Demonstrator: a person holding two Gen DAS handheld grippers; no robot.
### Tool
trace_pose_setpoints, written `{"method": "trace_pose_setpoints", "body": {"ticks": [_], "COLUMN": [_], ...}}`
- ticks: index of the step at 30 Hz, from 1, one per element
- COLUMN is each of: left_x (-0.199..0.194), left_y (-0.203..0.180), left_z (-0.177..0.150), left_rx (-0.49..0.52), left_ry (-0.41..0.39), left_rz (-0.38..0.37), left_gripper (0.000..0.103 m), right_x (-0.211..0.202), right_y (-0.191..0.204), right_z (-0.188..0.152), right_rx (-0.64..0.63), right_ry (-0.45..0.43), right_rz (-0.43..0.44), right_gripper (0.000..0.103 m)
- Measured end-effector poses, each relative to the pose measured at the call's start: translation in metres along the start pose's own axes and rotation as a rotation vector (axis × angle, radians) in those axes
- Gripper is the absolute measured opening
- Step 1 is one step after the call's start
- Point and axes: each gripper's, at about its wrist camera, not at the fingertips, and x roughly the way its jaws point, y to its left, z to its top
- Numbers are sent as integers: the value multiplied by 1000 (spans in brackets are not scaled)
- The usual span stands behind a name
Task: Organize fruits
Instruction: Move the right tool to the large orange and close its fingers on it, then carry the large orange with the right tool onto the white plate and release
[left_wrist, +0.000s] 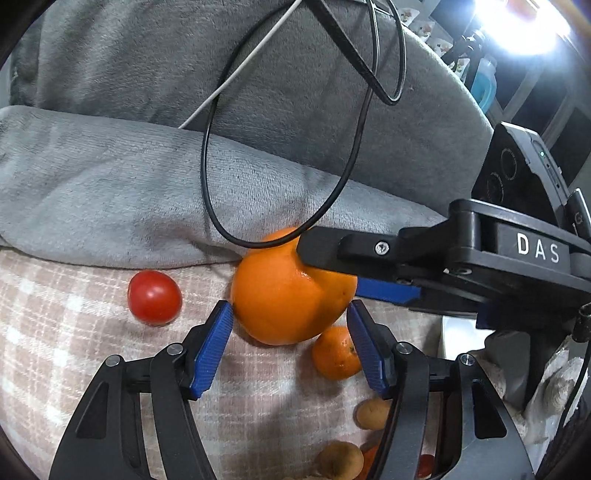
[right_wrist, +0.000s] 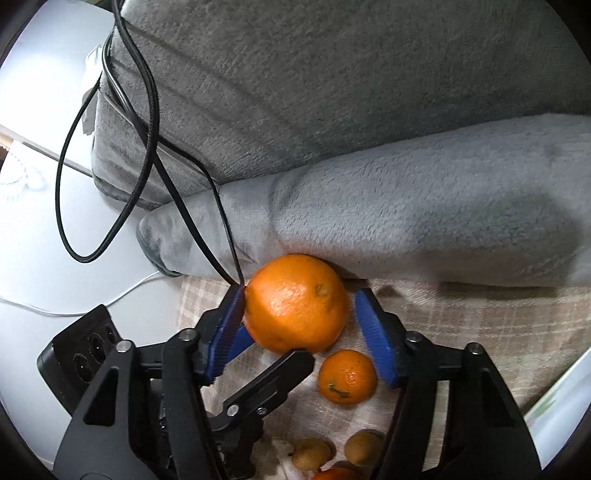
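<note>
Grey cushions (left_wrist: 184, 92): fill the upper half of both views; plush, one stacked behind the other.
Checked cloth (left_wrist: 55, 332): pale pink and white, lower left of the left wrist view; carries all the fruit.
White surface (right_wrist: 33, 240): left side of the right wrist view, beside the cloth.
Left hand-held gripper (left_wrist: 290, 314): bottom centre of its own view; blue pads spread, one on either side of the large orange, the left pad at the peel, contact uncertain, the right pad clear of it.
Right hand-held gripper (right_wrist: 299, 306): bottom centre of its own view; pads spread around the same orange, left pad against the peel, right pad apart from it. Not pinching.
Large orange (left_wrist: 291, 291): centre of both views, on the cloth against the lower cushion's edge, between both sets of fingers.
Black cables (left_wrist: 280, 147): loop down over the cushions to the orange.
Tomato (left_wrist: 154, 297): red, left of the orange, apart from it.
Small mandarin (right_wrist: 347, 376): just below and right of the orange, near the right pad.
Small brown fruits (right_wrist: 364, 448): bottom edge; kind not determinable.
</note>
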Motion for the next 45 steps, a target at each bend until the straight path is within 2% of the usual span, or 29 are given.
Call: {"method": "trace_pose_setpoints", "body": {"ticks": [9, 21, 31, 45], "left_x": [-7, -26, -49, -73], "left_y": [13, -7, -29, -76], "left_z": [2, -11, -23, -51], "left_rx": [5, 38, 76, 145], "left_ry": [-5, -15, -51, -84], "left_rz": [-6, -4, -7, -30], "left_gripper": [63, 63, 62, 62], "right_x": [1, -18, -50, -118], "right_y": [0, -2, 3, -7], "right_z": [-6, -19, -35, -77], "right_rx": [12, 25, 12, 9], "right_ry": [-12, -20, -51, -120], "right_rz": [1, 12, 25, 41], "right_gripper": [62, 62, 62, 62]}}
